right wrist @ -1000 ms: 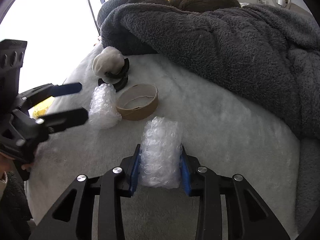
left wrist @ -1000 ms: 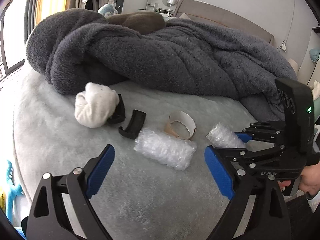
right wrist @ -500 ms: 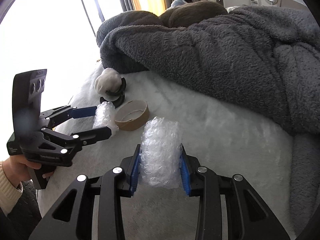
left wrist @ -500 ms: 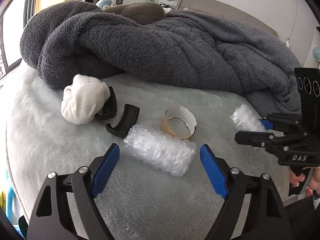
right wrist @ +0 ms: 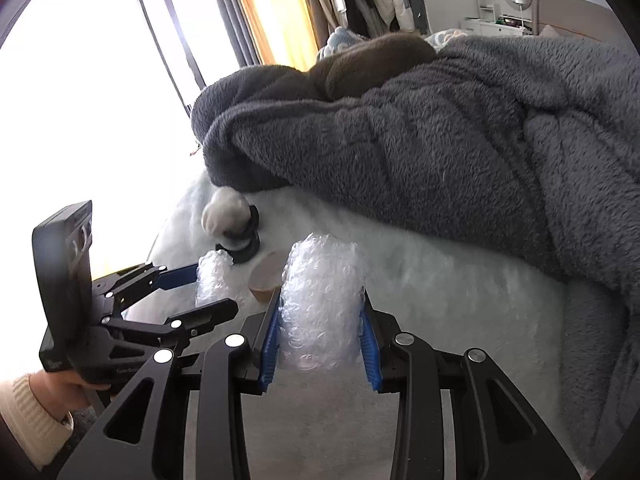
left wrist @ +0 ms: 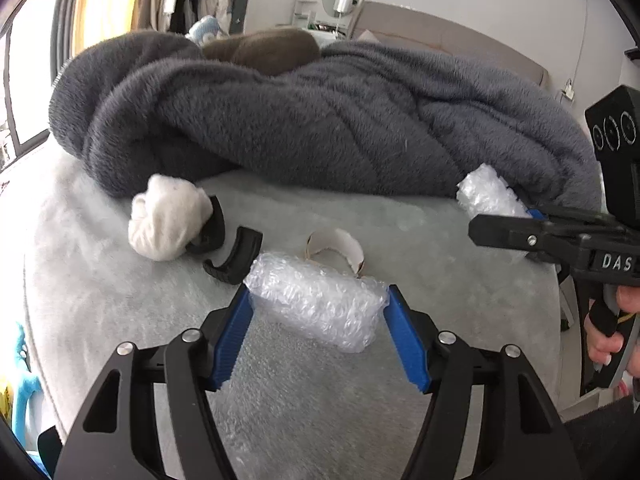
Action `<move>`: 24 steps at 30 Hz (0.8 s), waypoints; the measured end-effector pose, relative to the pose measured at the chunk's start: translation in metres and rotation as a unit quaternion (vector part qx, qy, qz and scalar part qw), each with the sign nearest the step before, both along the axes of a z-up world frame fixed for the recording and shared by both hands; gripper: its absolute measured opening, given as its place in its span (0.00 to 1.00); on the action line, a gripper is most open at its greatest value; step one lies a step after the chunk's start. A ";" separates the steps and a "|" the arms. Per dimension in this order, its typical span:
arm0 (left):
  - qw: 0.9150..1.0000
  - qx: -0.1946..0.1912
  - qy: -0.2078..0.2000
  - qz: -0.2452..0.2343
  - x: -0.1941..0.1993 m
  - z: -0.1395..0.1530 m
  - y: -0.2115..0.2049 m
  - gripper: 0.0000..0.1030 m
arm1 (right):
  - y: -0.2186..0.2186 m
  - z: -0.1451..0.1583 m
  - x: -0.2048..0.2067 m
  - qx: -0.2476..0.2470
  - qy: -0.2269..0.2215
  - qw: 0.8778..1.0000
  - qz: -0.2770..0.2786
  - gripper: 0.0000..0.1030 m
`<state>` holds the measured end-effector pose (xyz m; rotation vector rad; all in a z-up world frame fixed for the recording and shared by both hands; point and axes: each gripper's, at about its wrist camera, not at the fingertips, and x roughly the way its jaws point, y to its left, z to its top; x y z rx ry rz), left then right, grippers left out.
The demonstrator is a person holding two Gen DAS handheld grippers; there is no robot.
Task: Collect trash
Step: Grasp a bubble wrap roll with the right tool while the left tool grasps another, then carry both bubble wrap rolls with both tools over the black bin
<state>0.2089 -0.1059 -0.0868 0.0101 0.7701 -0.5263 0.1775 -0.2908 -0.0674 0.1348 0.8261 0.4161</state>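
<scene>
Pinching one bubble-wrap roll [right wrist: 320, 304] lifted off the bed [right wrist: 460, 312], right tool [right wrist: 318, 344] is clamped. Left tool [left wrist: 318, 332] brackets second bubble-wrap roll [left wrist: 316, 304] lying on bed, pads touching both ends; grip unconfirmed.

Your left wrist camera is sitting low over the pale bed cover [left wrist: 100, 280], looking along its fingers toward the grey blanket [left wrist: 320, 128] and headboard wall, very close to the bubble wrap roll [left wrist: 316, 304]. Your right wrist camera is looking from the bed's other side toward the window [right wrist: 80, 80], also low and close. Both views are sharing the blanket, the white sock ball [left wrist: 168, 216] [right wrist: 224, 212] and each other's gripper body.
</scene>
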 end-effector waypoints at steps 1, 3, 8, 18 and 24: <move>1.000 -0.002 -0.003 0.005 -0.003 0.003 0.001 0.67 | 0.001 0.002 -0.002 0.000 -0.001 1.000 0.000 0.34; 1.000 -0.001 -0.008 0.013 -0.009 0.007 0.004 0.67 | 0.004 0.002 -0.006 -0.003 0.001 1.000 -0.001 0.34; 0.999 0.009 -0.013 0.042 -0.024 0.013 0.016 0.66 | 0.012 0.003 -0.016 -0.003 0.002 1.000 -0.007 0.34; 0.996 0.002 -0.028 0.085 -0.061 0.029 0.056 0.66 | 0.050 0.010 -0.038 0.001 -0.004 1.000 0.012 0.34; 0.993 -0.001 -0.034 0.111 -0.076 0.037 0.083 0.66 | 0.078 0.010 -0.048 -0.003 -0.007 1.000 0.027 0.34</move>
